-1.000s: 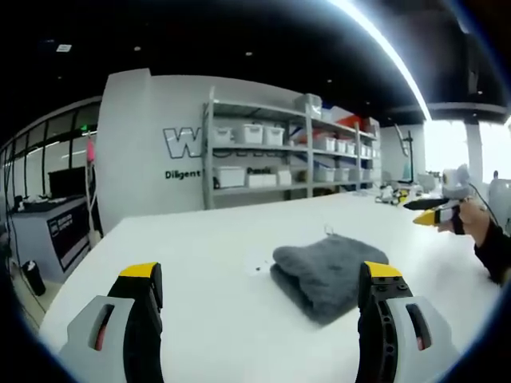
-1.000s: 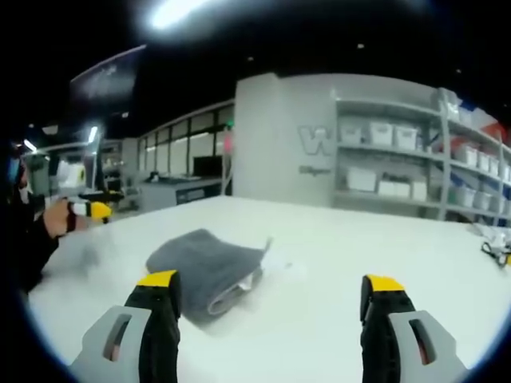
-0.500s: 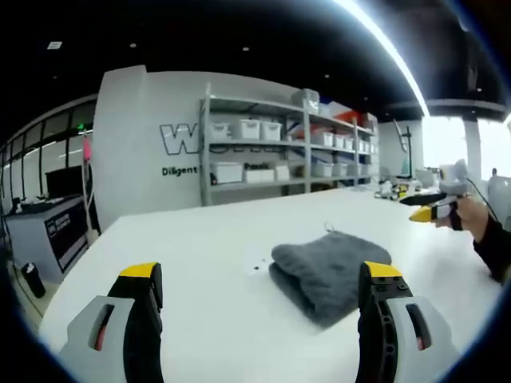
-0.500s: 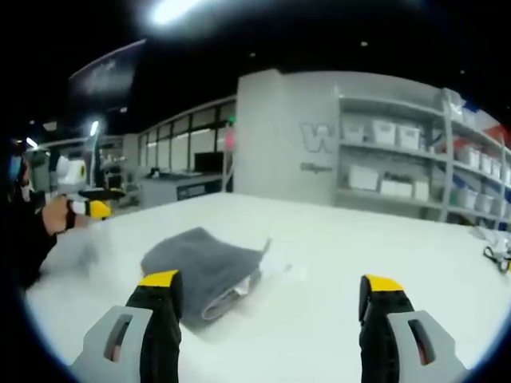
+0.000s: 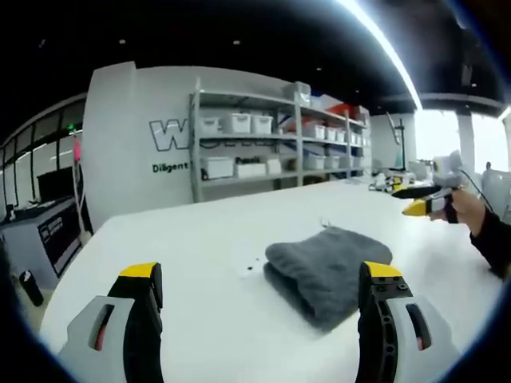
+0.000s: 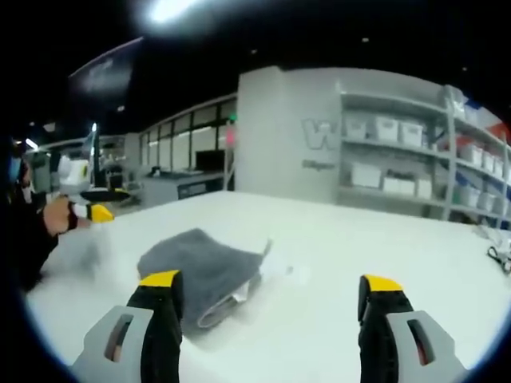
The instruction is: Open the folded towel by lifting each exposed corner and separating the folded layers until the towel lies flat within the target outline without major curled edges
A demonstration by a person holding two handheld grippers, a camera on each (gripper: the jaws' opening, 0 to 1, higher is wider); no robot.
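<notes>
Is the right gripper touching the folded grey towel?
Apart. The left gripper view shows the right gripper held above the white table, clear of the folded grey towel.

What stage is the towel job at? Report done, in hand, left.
Done: nothing yet; the grey terry towel lies folded on the white table. In hand: both grippers are open and empty, the left gripper and right gripper hovering short of the towel. Left: lift each corner, separate the layers, spread it flat.
</notes>
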